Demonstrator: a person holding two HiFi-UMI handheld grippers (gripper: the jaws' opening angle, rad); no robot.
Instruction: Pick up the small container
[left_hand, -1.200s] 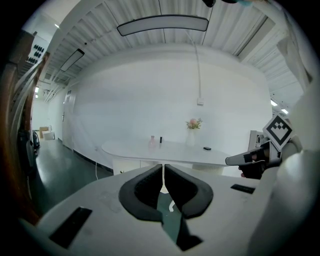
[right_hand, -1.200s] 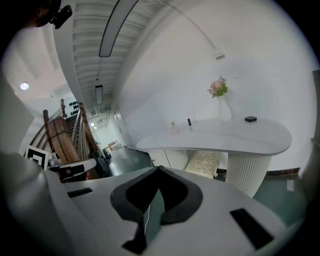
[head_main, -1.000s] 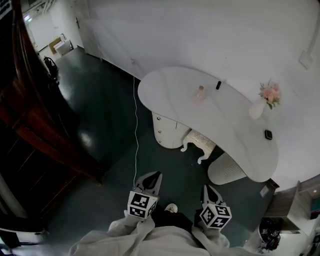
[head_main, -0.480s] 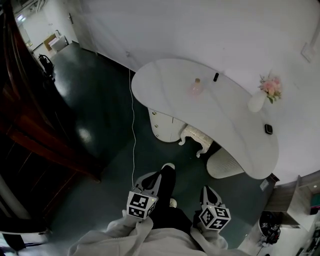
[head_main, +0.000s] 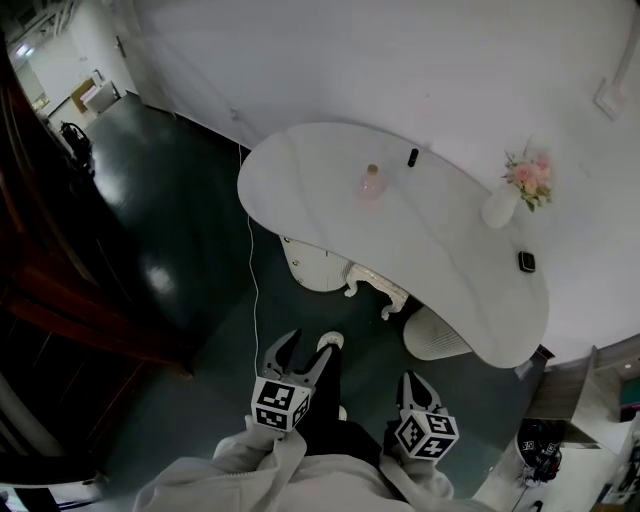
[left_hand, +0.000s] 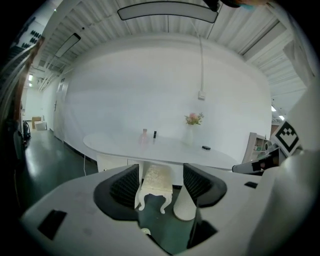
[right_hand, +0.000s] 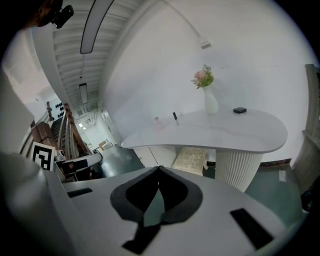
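A thin cable (head_main: 251, 280) ran down the dark floor (head_main: 190, 230) from the left end of the desk (head_main: 300, 175). Just right of it, low in the head view, the left claw (head_main: 296, 350) stood wide, with only floor showing in the gap. Its jaws had just been opening, and its own view showed the two dark pads well apart and nothing gripped (left_hand: 161, 182). A shoe (head_main: 329, 343) showed right beside its right jaw.

The container (head_main: 371, 182) (a small pink bottle, as far as could be told) stood upright in the left half of the desk, a little nearer the far edge than the near one. It was well apart from both claws, beyond them and somewhat right of the left claw. In the left gripper view the container (left_hand: 144, 134) sat above the gap between the jaws and slightly left.

A white stool (head_main: 375, 283) stood under the desk's near edge. The right claw (head_main: 413, 380) was closed on nothing, its jaw tips meeting (right_hand: 159, 172), with the container (right_hand: 158, 122) far ahead of it. A small black item (head_main: 412, 157) lay near the far edge, just right of the container. A vase (head_main: 499, 208) of pink flowers stood toward the right end, and a black thing (head_main: 526, 262) lay beyond it.
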